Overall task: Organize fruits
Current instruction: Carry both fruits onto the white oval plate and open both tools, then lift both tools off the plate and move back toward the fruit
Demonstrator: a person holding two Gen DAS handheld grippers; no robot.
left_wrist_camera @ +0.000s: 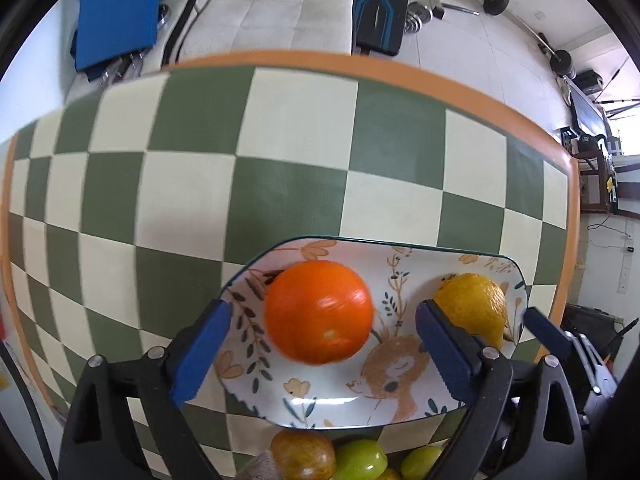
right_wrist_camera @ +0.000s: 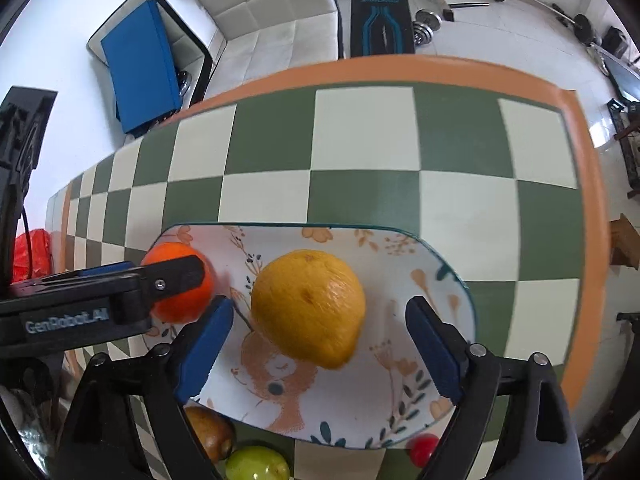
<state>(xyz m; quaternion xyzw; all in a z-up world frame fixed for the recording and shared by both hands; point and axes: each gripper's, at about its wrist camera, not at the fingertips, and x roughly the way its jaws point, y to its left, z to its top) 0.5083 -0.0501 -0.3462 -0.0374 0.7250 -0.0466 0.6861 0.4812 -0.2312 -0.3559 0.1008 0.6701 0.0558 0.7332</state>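
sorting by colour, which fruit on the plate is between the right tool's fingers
The lemon, yellow, lying on the plate; the orange sits beside it.

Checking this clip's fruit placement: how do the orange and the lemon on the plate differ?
Colour: the orange is deep orange, the lemon yellow. Shape: the orange is round and smooth; the lemon is more oval with a dimpled, wrinkled skin. Place: the orange lies between the open left gripper fingers at one end of the plate, the lemon between the open right gripper fingers at the other end. Both rest on the plate, ungripped.
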